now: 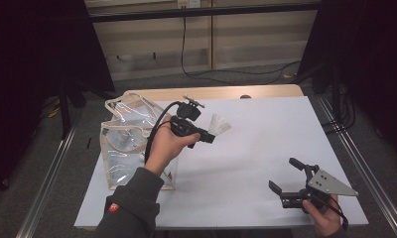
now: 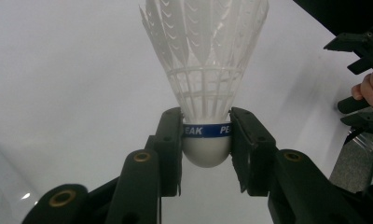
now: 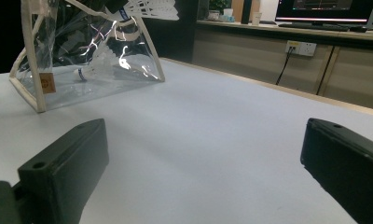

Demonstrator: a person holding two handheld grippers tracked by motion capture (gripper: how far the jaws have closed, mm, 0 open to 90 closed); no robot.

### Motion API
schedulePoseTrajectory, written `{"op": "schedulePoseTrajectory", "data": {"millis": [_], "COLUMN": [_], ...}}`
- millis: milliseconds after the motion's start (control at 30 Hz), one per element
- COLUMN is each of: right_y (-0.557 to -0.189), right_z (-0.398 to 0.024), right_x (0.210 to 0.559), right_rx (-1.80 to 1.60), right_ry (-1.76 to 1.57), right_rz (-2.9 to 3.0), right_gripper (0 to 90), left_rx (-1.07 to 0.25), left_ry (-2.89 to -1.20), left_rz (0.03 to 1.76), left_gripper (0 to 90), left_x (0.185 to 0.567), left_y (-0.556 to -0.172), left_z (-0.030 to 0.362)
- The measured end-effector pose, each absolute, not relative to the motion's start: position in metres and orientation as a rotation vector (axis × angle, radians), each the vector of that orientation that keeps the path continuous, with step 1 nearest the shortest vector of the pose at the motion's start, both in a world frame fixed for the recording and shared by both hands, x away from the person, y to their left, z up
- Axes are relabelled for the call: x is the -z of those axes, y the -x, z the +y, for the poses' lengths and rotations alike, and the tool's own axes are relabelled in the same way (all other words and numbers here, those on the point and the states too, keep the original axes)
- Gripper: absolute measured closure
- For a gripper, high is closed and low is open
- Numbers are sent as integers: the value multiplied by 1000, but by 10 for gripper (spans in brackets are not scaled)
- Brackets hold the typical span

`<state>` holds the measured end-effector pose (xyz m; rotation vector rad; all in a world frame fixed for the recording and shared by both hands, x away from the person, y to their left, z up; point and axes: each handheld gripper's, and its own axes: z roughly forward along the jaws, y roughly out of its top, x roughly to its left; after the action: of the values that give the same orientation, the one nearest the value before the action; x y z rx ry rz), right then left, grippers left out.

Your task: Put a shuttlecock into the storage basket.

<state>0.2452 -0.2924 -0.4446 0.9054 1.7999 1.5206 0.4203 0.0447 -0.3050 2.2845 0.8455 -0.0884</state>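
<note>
Shuttlecock [image 2: 205,70] pinched in left tool [image 2: 206,140]
Light, frail feathers; held by round cork. Right tool [image 1: 286,177] wide, holding nothing.

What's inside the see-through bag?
One white shuttlecock lies inside the clear bag. Glare and creases on the plastic hide the rest, so I cannot tell if more are in there.

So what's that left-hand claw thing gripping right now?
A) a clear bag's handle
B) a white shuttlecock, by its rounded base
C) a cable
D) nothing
B: the left gripper has its jaws pressed on either side of the shuttlecock, at its blue-banded cork base.
</note>
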Motion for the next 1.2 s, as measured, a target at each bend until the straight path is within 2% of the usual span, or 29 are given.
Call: {"op": "schedulePoseTrajectory", "data": {"millis": [1200], "right_y": [-245], "right_z": [-292], "right_x": [445], "right_rx": [-1522], "right_ry": [-908], "right_rz": [1806], "right_gripper": [6], "left_rx": [74], "left_ry": [-2262], "left_rz": [871], "left_gripper": [656], "left_x": [278], "left_y": [-429], "left_z": [61]}}
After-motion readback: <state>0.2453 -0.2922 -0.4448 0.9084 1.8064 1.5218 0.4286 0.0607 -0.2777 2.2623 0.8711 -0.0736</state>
